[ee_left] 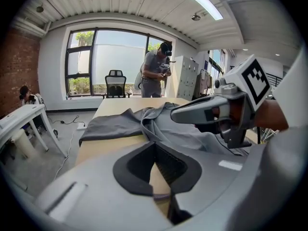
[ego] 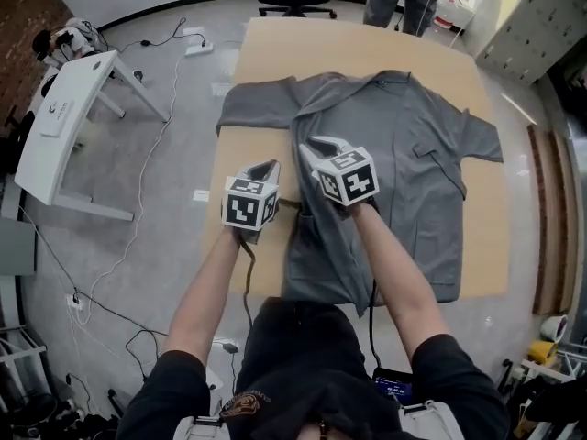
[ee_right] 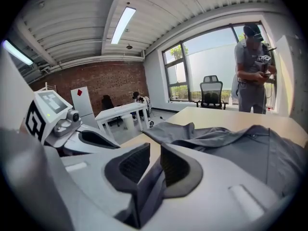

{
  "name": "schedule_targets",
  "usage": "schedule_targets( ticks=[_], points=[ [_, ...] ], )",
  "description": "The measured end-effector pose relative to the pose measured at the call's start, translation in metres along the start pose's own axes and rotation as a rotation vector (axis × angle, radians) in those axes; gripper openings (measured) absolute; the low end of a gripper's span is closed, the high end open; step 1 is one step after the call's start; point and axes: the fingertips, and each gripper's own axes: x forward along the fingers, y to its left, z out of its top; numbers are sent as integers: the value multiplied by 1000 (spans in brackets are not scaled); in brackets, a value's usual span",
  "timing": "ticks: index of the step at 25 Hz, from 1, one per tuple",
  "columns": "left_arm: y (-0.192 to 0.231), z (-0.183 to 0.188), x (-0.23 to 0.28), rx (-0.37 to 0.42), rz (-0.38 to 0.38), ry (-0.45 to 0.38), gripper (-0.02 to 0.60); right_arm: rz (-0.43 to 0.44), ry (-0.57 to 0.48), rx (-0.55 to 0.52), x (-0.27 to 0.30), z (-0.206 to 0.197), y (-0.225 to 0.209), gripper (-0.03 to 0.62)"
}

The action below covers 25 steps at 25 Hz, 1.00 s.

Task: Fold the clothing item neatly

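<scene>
Starting at the left of the head view, the left gripper point(ego: 268, 167) hangs over the bare light wooden table point(ego: 275, 49), jaws closed. A grey sliver shows at the pinch, though I cannot tell if cloth is caught. Just right, the right gripper point(ego: 321, 145) sits on the folded left edge of the grey short-sleeved shirt point(ego: 404, 172), jaws narrowly apart with fabric loose between them. The shirt spreads rightward, long axis top to bottom, collar uppermost, so the right gripper looks nearer.
</scene>
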Motion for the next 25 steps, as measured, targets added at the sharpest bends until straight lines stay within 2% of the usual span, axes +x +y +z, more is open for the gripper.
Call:
schedule_targets(
  ticks=[5,10,12,17,21,25],
  points=[
    [28,-1,25,-39,-23,20,8,-9,109,38,62,-3,-14,95],
    [46,-3,47,-81,-79,33,8,-72,212,84,97,-27,-28,110],
    [51,-3,53,-84,-102,43,8,-96,214,104,98,-27,-34,22],
    [46,0,72,-55,-166,52,8,-148,164,143,68,-19,-58,8],
    [18,2,88,-9,-225,67,8,-230,116,191,18,-22,-94,8],
    [-5,11,103,50,-245,78,8,-303,76,245,-26,-32,-137,8]
  ],
)
